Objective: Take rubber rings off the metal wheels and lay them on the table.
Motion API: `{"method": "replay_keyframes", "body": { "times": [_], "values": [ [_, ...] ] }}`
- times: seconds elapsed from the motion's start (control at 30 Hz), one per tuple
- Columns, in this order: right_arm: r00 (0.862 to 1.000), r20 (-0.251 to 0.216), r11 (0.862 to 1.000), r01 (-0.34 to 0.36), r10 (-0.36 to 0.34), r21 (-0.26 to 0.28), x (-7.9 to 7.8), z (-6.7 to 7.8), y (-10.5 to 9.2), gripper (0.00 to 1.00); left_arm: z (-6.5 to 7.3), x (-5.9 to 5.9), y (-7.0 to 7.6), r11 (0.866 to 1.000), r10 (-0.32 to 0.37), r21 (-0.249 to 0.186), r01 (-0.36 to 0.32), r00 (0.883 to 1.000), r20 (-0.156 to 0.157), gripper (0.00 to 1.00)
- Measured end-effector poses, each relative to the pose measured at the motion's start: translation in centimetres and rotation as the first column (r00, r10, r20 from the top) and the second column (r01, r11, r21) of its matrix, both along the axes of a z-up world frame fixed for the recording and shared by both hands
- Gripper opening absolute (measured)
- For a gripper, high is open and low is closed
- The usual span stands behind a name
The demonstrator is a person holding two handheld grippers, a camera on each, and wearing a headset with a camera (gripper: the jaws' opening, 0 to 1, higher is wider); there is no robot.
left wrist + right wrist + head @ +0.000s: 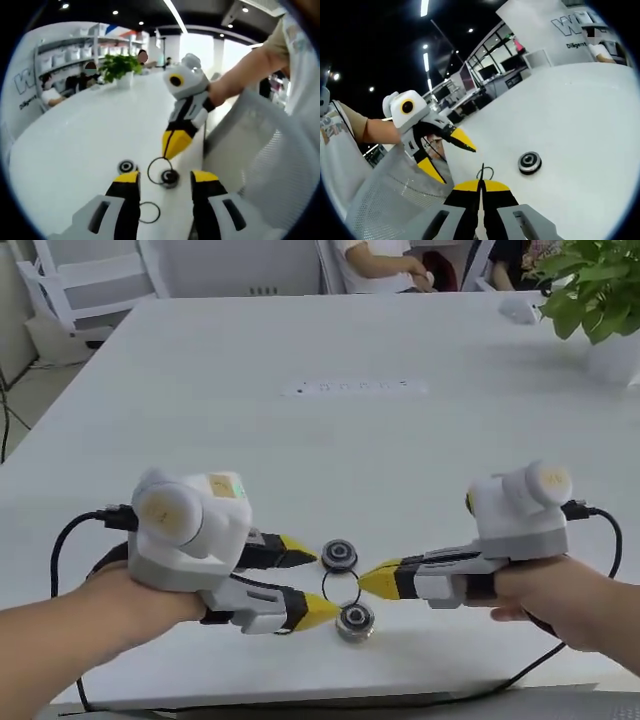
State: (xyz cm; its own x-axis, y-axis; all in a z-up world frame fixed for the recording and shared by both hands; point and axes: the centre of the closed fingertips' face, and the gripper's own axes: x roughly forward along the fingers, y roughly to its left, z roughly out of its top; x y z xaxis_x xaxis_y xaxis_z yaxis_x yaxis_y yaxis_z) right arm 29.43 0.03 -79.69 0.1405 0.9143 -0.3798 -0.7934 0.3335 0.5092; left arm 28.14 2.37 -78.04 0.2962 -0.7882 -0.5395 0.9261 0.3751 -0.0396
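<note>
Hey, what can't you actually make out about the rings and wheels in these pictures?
Left gripper view: whether the ring pinched by the right hand-held gripper is clear of the near wheel; the thin ring overlaps it.
Right gripper view: most of that ring, behind the shut jaws.
Head view: whether the far wheel wears a ring; too small.
Left gripper view: part of the loose ring on the table, behind the left hand-held gripper's jaw.

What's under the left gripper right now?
A loose rubber ring lies on the table below the open left gripper, seen in its own view. From the head view the gripper body covers that spot.
</note>
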Motion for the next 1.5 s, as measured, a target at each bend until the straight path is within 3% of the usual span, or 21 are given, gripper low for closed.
{"method": "replay_keyframes", "body": {
  "times": [0.57, 0.77, 1.13, 1.5],
  "values": [
    [0.998, 0.022, 0.999, -0.050, 0.050, -0.004, 0.3, 0.8, 2.9, 0.00, 0.6, -0.5, 5.0, 0.997, 0.078, 0.011, -0.078, 0.997, 0.016, 0.51],
    [0.997, 0.023, 0.997, -0.071, 0.071, -0.006, 0.3, 0.7, 4.2, 0.00, 0.9, -0.9, 6.0, 0.996, 0.093, 0.014, -0.093, 0.995, 0.019, 0.51],
    [0.993, 0.009, 0.993, -0.114, 0.115, -0.034, -0.1, -0.3, 5.9, 0.00, 0.6, -1.4, 8.2, 0.991, 0.129, 0.020, -0.129, 0.992, 0.008, 0.55],
    [0.991, -0.018, 0.988, -0.132, 0.131, -0.078, -0.7, -1.9, 6.7, 0.00, 0.5, -1.8, 9.1, 0.988, 0.153, 0.020, -0.153, 0.988, -0.004, 0.62]
  ]
}}
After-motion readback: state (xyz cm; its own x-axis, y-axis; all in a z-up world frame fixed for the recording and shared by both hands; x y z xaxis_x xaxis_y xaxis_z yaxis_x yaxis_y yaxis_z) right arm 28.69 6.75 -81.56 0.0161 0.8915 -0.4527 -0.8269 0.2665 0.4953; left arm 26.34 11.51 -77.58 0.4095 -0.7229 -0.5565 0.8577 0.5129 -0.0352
